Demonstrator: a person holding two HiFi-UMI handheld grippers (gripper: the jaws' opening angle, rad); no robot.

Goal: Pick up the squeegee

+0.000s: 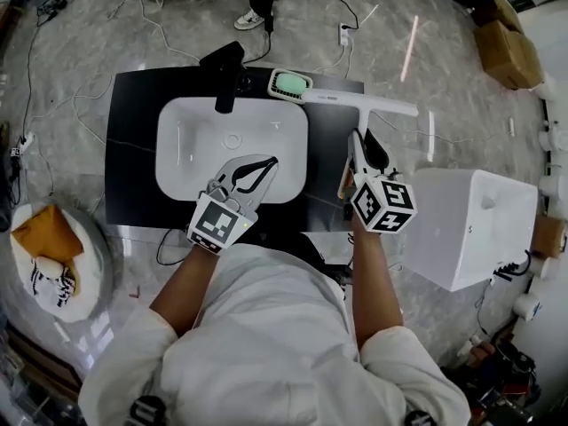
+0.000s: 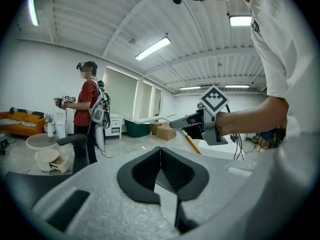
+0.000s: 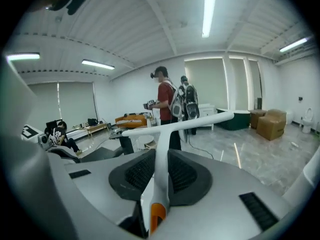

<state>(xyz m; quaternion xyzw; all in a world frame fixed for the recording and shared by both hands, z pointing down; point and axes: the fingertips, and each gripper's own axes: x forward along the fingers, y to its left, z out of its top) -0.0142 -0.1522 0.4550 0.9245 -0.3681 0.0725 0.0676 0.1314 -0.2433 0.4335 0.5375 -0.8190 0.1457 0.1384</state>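
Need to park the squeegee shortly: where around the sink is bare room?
The black counter strip left of the basin is bare, as is the basin itself. Crowded: the back edge, with faucet and soap dish, and the right strip, under the right gripper holding the squeegee.

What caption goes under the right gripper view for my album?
Right gripper shut on the handle of the white squeegee, its long blade up in the air.
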